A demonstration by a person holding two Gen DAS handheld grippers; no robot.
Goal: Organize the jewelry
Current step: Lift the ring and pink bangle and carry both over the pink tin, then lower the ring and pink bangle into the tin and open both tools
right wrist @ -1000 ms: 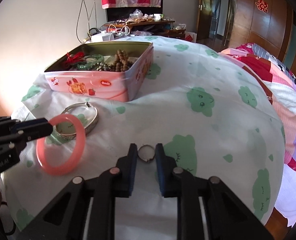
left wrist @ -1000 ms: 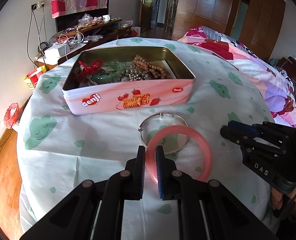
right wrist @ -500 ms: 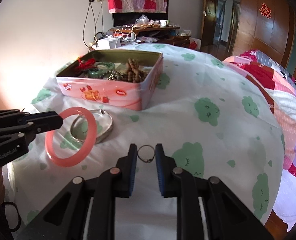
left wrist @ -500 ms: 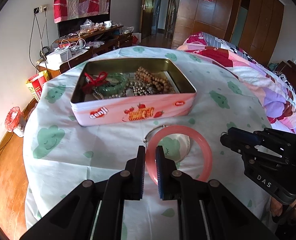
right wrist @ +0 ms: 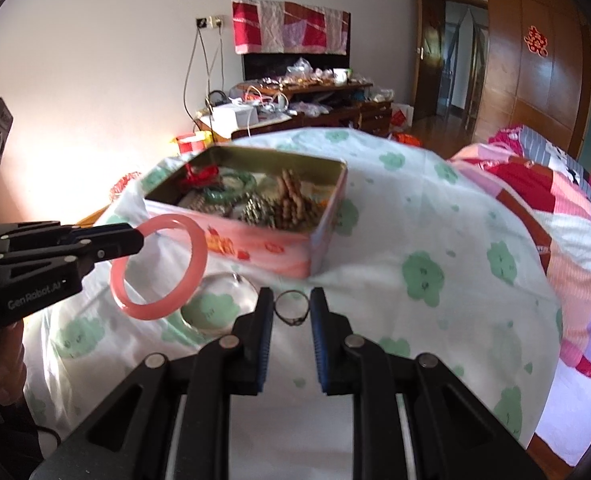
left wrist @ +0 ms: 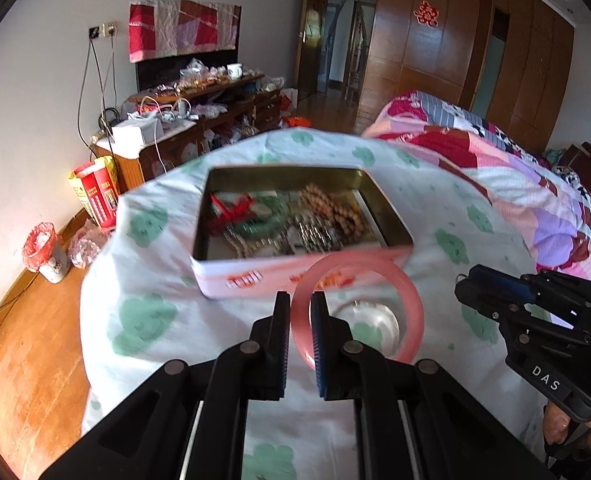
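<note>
A smooth, translucent pink bangle [left wrist: 357,308] is pinched by its rim between the nearly closed pads of the left gripper [left wrist: 300,336] and held clear of the cloth, before the near wall of the pink tin [left wrist: 255,276]. A thin metal ring [right wrist: 292,307] is clamped between the narrowly parted fingers of the right gripper [right wrist: 291,332]. A silver bangle [right wrist: 215,304] lies on the cloud-printed tablecloth [right wrist: 435,240] near its front edge, partly hidden behind the pink one. Beads and green bangles in the tin are blurred.

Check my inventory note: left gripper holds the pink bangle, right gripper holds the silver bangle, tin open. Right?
Not quite. The right gripper holds a small ring, as the right wrist view shows; the silver bangle lies on the cloth. The rest stands.
</note>
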